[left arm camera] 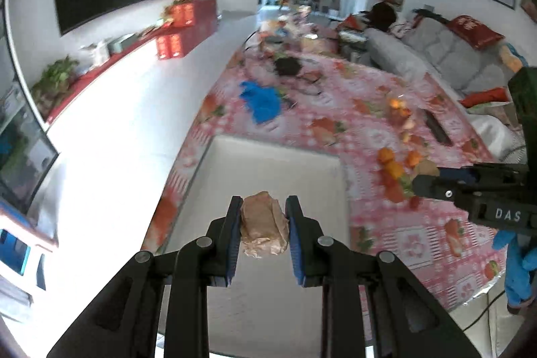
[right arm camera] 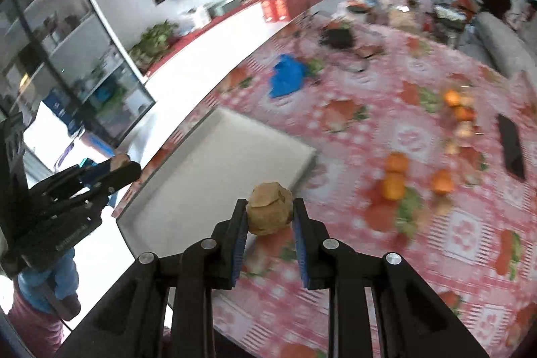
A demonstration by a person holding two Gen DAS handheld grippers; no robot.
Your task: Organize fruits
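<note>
Your left gripper [left arm camera: 263,207] was closed on a paper-wrapped fruit [left arm camera: 264,225], the pads pressing both its sides, and it hung directly above the white tray [left arm camera: 235,156], which filled the middle of the left wrist view. That was the relation the drop turned on: the tray lay straight under the left jaws, so the left hand looked the nearer of the two to releasing.

Your right gripper [right arm camera: 270,207] was likewise clamped on a second wrapped fruit [right arm camera: 270,208], rounder, with no clear long axis. In the right wrist view it sat over the pink cloth [right arm camera: 436,223], just off the tray's near right corner [right arm camera: 302,163]; the tray lay up and to the left of the jaws.

The right view showed the loose oranges [right arm camera: 394,176] on the cloth at centre right and a dark flat object [right arm camera: 511,146] beyond them, more plainly than the left view did. The left view alone showed the tray bare beneath the fruit.
</note>
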